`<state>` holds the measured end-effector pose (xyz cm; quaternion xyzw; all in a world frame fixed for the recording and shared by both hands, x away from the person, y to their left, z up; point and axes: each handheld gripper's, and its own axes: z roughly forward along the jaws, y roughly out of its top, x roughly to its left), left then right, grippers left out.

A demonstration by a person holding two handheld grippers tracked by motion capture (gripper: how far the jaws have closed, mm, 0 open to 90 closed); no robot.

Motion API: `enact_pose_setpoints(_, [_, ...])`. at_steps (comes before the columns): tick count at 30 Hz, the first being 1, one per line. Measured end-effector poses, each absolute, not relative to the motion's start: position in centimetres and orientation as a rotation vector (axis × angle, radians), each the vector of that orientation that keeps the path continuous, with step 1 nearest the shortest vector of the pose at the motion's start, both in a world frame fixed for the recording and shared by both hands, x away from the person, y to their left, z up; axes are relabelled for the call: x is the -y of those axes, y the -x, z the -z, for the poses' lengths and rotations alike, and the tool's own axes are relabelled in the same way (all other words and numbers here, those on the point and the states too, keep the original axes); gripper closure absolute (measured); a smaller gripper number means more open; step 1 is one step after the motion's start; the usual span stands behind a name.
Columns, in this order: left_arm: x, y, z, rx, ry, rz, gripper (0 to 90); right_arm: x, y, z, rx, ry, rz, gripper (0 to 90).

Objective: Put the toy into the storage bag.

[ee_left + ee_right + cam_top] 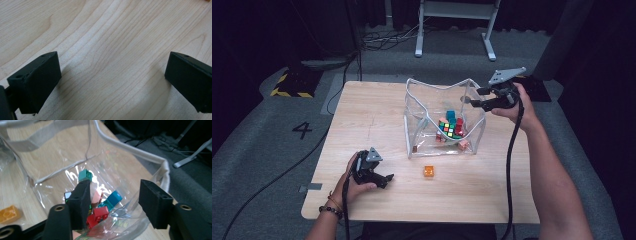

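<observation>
A clear plastic bag (pixel 439 86) with a white rim stands open on the wooden table (pixel 362 115). Inside lie a multicoloured puzzle cube (pixel 448 127) and several small bricks, among them a red one (pixel 98 215), a teal one (pixel 85 175) and a blue one (pixel 115 197). My right gripper (pixel 473 98) hovers at the bag's right rim with its jaws apart; in the right gripper view (pixel 113 202) clear plastic lies low between them, not pinched. An orange brick (pixel 429 171) lies on the table in front of the bag. My left gripper (pixel 387 181) rests open near the front left edge, over bare wood (pixel 112 80).
Dark floor surrounds the table, with a cable (pixel 272 180) trailing at the left and a white stand's legs (pixel 452 30) behind. The right gripper's cable (pixel 511 165) hangs along the forearm. A hazard-striped block (pixel 292 85) sits at the far left.
</observation>
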<state>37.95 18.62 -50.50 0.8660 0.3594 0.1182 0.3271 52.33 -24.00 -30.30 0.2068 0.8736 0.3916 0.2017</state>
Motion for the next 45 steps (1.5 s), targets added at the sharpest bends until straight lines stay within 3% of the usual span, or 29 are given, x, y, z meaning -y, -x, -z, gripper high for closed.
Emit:
enact_pose_setpoints(6, [-18.6,-37.9,50.5,-0.941,-2.268,-0.310,0.6,25.1,-51.1,29.8,-2.357,-0.645,-1.165,34.5])
enact_pose_setpoints(16, [-18.6,-38.0,50.5,-0.937,-2.271,-0.310,0.6,26.8,-48.7,29.6,-2.239,-0.692,-1.249,28.3])
enact_pose_setpoints(27, [-18.6,-38.0,50.5,-0.938,-2.270,-0.311,0.6,29.0,-45.9,30.2,-2.164,-0.690,-1.294,27.3])
enact_pose_setpoints(45, [-18.6,-38.0,50.5,-0.939,-2.270,-0.311,0.6,30.4,-43.1,34.7,-2.181,-0.718,-1.355,27.6])
